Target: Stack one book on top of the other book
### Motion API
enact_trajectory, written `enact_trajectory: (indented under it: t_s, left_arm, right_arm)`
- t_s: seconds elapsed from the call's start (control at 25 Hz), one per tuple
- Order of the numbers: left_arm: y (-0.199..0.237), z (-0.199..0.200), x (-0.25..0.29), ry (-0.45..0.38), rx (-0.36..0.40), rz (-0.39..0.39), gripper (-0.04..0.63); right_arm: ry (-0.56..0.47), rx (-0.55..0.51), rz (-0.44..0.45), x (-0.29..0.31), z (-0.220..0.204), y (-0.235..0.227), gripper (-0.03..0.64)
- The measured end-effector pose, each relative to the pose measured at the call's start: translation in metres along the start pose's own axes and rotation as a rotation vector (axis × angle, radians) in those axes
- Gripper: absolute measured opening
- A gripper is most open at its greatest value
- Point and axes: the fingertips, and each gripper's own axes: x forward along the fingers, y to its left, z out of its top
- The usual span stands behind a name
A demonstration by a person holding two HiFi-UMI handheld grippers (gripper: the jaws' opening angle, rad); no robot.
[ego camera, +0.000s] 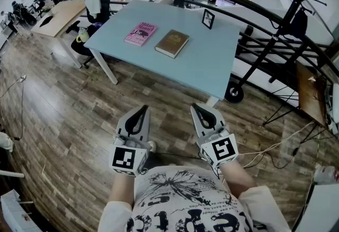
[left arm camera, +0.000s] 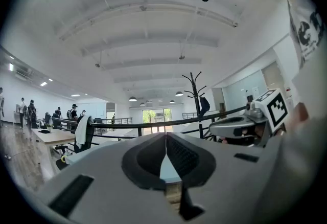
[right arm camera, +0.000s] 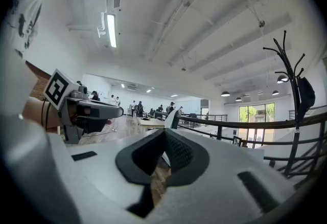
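Two books lie side by side on a light blue table [ego camera: 212, 67]: a pink book [ego camera: 141, 33] on the left and a brown book [ego camera: 172, 43] to its right, apart from each other. My left gripper [ego camera: 142, 109] and right gripper [ego camera: 200, 108] hover over the wooden floor, well short of the table's near edge, both held level. Each is shut with nothing between its jaws. In the left gripper view the left gripper [left arm camera: 166, 138] has its pads pressed together, and the right gripper [right arm camera: 164, 135] shows the same in its own view. Neither gripper view shows the books.
A small framed marker card [ego camera: 208, 18] stands at the table's far side. A dark curved railing [ego camera: 254, 6] runs behind the table, a coat stand [ego camera: 288, 19] at right. An office chair [ego camera: 95, 0] and a wooden desk [ego camera: 61, 14] sit at left. Cables [ego camera: 275, 146] cross the floor.
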Motion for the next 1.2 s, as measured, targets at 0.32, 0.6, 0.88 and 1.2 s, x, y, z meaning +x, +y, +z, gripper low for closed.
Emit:
enact_trajectory:
  t_s: [0.32,0.6,0.88,1.2]
  left_arm:
    - [0.006,-0.005,0.008,-0.011,-0.027,-0.001,0.009]
    - [0.028,-0.016,0.013,0.0,-0.068,0.001,0.009]
    - [0.087,-0.031,0.028,-0.024,-0.081,-0.033,0.009]
    - [0.211,-0.039,0.077,-0.01,-0.104,-0.054,0.009]
  right_arm:
    - [0.026,0.016,0.005,0.008,-0.012,-0.002,-0.008]
    - [0.042,0.082,-0.03,0.027,-0.023,-0.004,-0.008]
    - [0.11,0.132,-0.086,0.085,-0.049,0.001,-0.008]
    - [0.134,0.139,-0.156,0.206,-0.044,0.005,-0.006]
